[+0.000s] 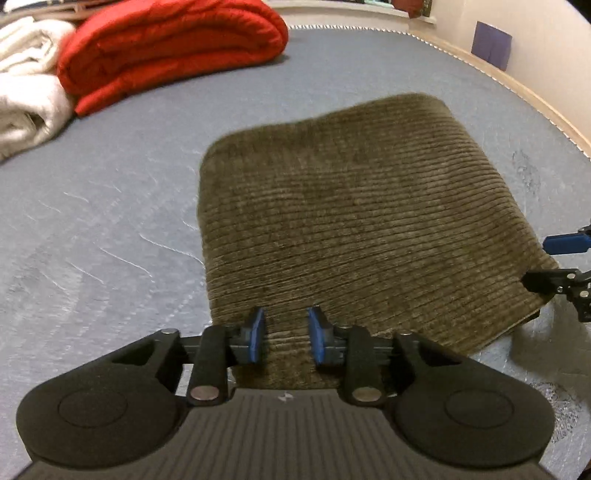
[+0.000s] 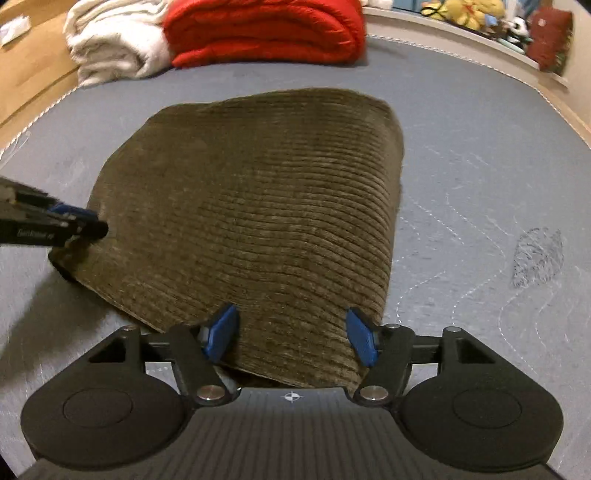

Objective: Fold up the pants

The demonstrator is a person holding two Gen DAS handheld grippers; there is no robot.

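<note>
Olive-brown corduroy pants [image 1: 351, 221] [image 2: 251, 206] lie folded into a rough rectangle on a grey-blue mattress [image 1: 92, 221] [image 2: 480, 166]. My left gripper [image 1: 287, 334] sits over the pants' near edge at their left corner. Its blue pads stand a little apart, with cloth showing between them and no clear pinch. In the right wrist view the left gripper [image 2: 85, 221] comes in from the left at that corner. My right gripper [image 2: 291, 334] is wide open over the near edge at the right corner, with fabric under the gap. The left wrist view shows it [image 1: 554, 260] at the right border.
A folded red blanket [image 1: 170, 51] [image 2: 266, 29] and a white blanket [image 1: 26, 81] [image 2: 114, 40] lie at the far end of the mattress. A wooden bed frame [image 1: 535, 99] rims the mattress. Soft toys [image 2: 469, 11] sit on a ledge behind.
</note>
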